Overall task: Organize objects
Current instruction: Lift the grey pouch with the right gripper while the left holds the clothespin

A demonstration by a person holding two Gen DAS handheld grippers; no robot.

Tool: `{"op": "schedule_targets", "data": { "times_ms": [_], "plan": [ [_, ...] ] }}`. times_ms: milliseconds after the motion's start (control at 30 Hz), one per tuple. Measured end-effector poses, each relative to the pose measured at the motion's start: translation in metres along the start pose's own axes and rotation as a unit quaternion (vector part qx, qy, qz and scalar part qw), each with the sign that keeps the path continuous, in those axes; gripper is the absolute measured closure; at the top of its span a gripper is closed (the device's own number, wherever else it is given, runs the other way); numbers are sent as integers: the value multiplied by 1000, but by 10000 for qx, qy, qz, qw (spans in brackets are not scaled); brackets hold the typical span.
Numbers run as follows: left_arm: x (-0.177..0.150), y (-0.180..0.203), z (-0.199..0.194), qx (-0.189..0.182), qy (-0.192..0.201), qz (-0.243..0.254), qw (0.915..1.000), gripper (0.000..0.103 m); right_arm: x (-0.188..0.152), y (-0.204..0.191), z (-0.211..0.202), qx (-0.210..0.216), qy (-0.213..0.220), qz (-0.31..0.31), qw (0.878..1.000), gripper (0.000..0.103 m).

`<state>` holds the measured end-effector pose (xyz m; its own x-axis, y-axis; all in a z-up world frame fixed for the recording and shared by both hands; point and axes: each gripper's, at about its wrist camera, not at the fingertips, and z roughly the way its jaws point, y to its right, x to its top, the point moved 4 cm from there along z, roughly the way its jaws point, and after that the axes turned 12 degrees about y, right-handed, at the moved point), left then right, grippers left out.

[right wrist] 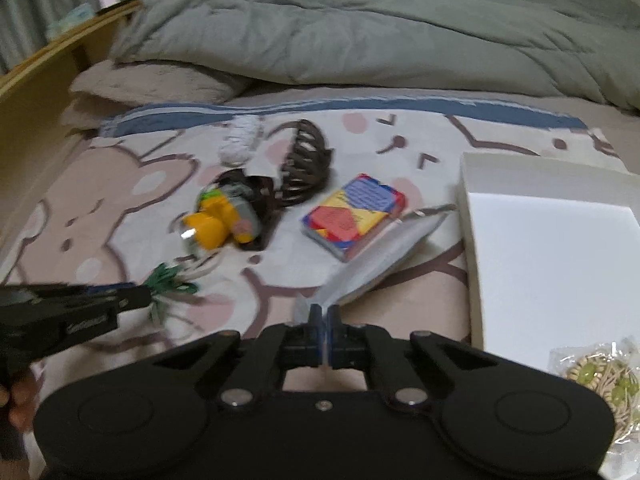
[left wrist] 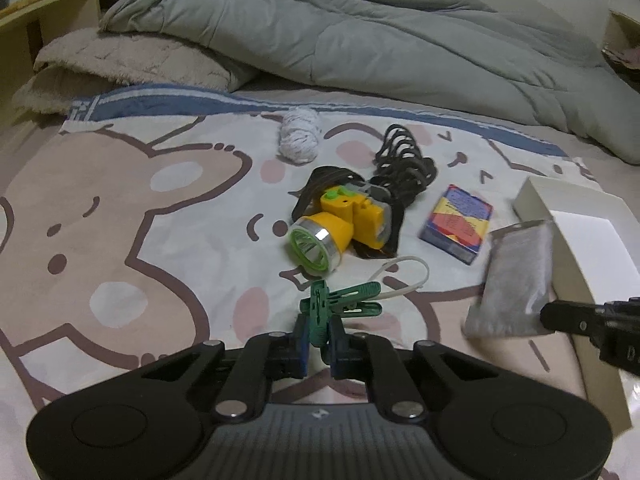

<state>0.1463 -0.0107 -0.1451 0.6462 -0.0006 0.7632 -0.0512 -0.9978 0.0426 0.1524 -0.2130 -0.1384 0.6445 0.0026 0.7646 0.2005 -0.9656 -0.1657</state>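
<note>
Gripping: L claw [left wrist: 318, 344] pinches green clothespin [left wrist: 340, 300], R claw [right wrist: 324, 330] grey pouch [right wrist: 376, 260].

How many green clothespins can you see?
2, I think. Both green clothespins are bunched together on the bedsheet in front of the yellow headlamp, crossed over each other. The left gripper is closed on one. More could be hidden underneath.

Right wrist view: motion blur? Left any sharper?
Right wrist: smeared throughout, headlamp and green clothespins streaked. Left wrist: mostly sharp, only the grey pouch in the right gripper blurs; fisheye bends both views, light dim.
</note>
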Motion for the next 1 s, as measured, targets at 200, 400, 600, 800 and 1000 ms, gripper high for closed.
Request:
{"op": "schedule_targets", "data": {
  "times_ms": [200, 400, 600, 800, 1000],
  "plan": [
    [-8, 0, -21, -108, -50, 269, 9996, 93, -14, -15, -33, 474, -165, -555, 9972, 102],
    [-28, 3, -39, -358, -285, 520, 9976, 93, -40, -14, -64, 935, -610, -934, 9894, 102],
    [-41, 18, -46, -521, -446, 753, 9948, 93, -47, 4, -74, 796, -707, -706, 9918, 92],
    [-38, 38, -51, -783, -436, 756, 9931, 93, -44, 13, -59, 155, -527, -483, 9973, 56],
    [-40, 51, -46, -982, -505, 787, 9908, 93, -41, 14, -30, -285, -507, -260, 9980, 31]
  ]
}}
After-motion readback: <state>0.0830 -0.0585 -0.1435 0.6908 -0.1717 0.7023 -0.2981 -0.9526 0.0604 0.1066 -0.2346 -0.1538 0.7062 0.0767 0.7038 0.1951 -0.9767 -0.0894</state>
